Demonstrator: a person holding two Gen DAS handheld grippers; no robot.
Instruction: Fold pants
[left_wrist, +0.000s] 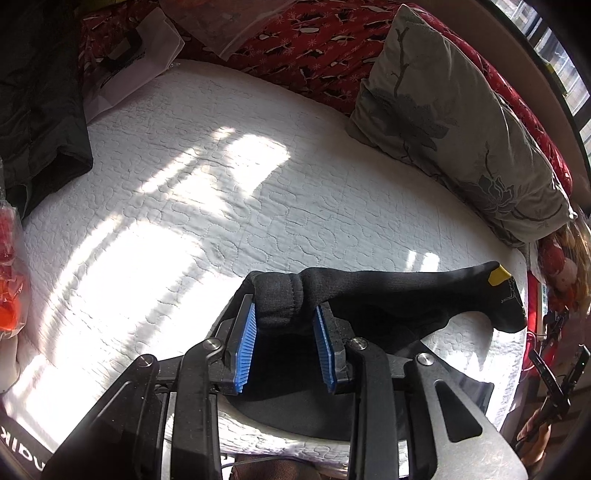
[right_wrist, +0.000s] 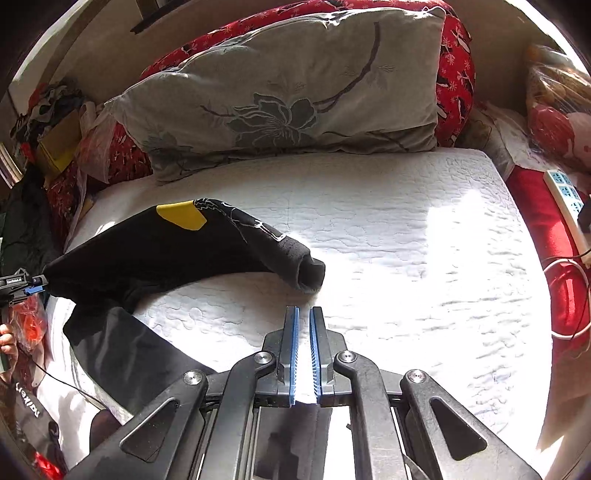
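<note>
Black pants (left_wrist: 388, 291) with a yellow patch (left_wrist: 498, 276) hang partly lifted over the white quilted bed (left_wrist: 207, 192). My left gripper (left_wrist: 285, 306) is shut on a thick rolled black hem, which bulges between the blue pads (left_wrist: 246, 332). In the right wrist view the pants (right_wrist: 166, 254) stretch from the left gripper (right_wrist: 33, 286) at the far left to an open cuff (right_wrist: 310, 273) resting on the quilt (right_wrist: 406, 258). My right gripper (right_wrist: 304, 310) is shut with nothing between its fingers, just in front of that cuff and apart from it.
A grey flowered pillow (right_wrist: 295, 92) leans on a red patterned blanket (right_wrist: 454, 74) at the bed's far side. A white power strip (right_wrist: 565, 199) and cable lie on the right. A dark green garment (left_wrist: 40, 110) and a white bag (left_wrist: 136, 59) sit at the left.
</note>
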